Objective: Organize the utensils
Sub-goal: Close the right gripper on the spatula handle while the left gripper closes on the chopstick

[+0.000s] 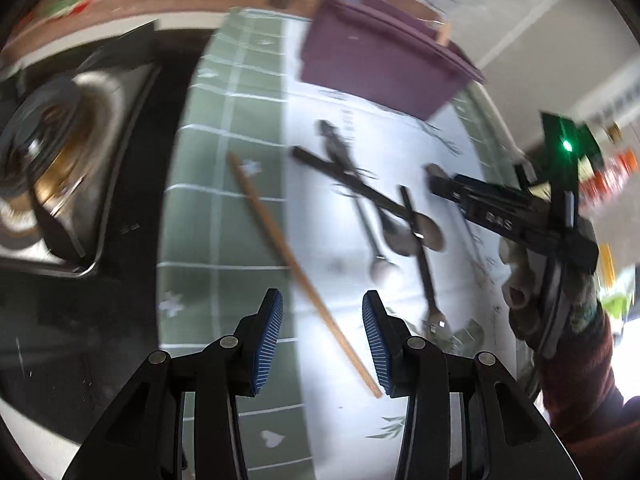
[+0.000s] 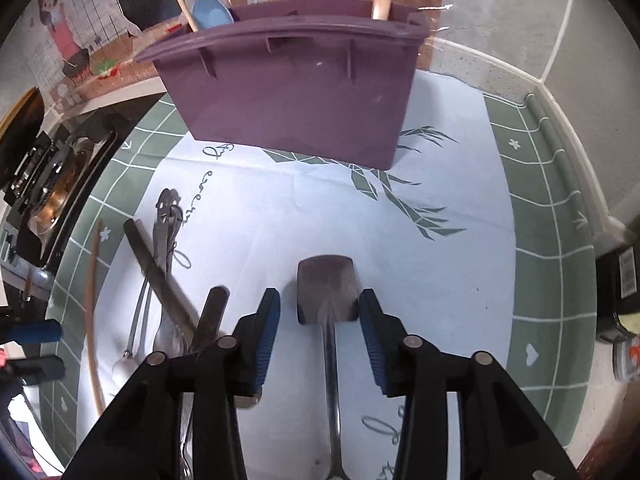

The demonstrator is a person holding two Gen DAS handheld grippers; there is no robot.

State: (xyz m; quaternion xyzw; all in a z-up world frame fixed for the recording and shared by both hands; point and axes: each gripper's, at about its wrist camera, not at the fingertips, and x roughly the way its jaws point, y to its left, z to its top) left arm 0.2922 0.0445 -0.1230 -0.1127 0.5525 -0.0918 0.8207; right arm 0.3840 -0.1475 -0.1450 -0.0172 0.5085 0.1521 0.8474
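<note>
A purple utensil bin (image 2: pixel 296 92) stands at the back of the white and green mat (image 2: pixel 440 260), with a blue spoon (image 2: pixel 212 10) and wooden handles in it. My right gripper (image 2: pixel 319 338) is open above a metal spatula (image 2: pixel 326 288) that lies flat on the mat, blade between the fingers and apart from the pads. Left of it lies a heap of utensils (image 2: pixel 168 264): a knife, spoons and a fork. My left gripper (image 1: pixel 322 338) is open over a wooden chopstick (image 1: pixel 280 240) lying slantwise on the mat. The right gripper (image 1: pixel 440 184) shows there too, in a gloved hand.
A gas stove burner (image 1: pixel 52 168) sits left of the mat. A black box (image 2: pixel 618 280) and a can (image 2: pixel 628 356) stand at the right edge. The purple bin (image 1: pixel 376 68) backs onto a tiled wall.
</note>
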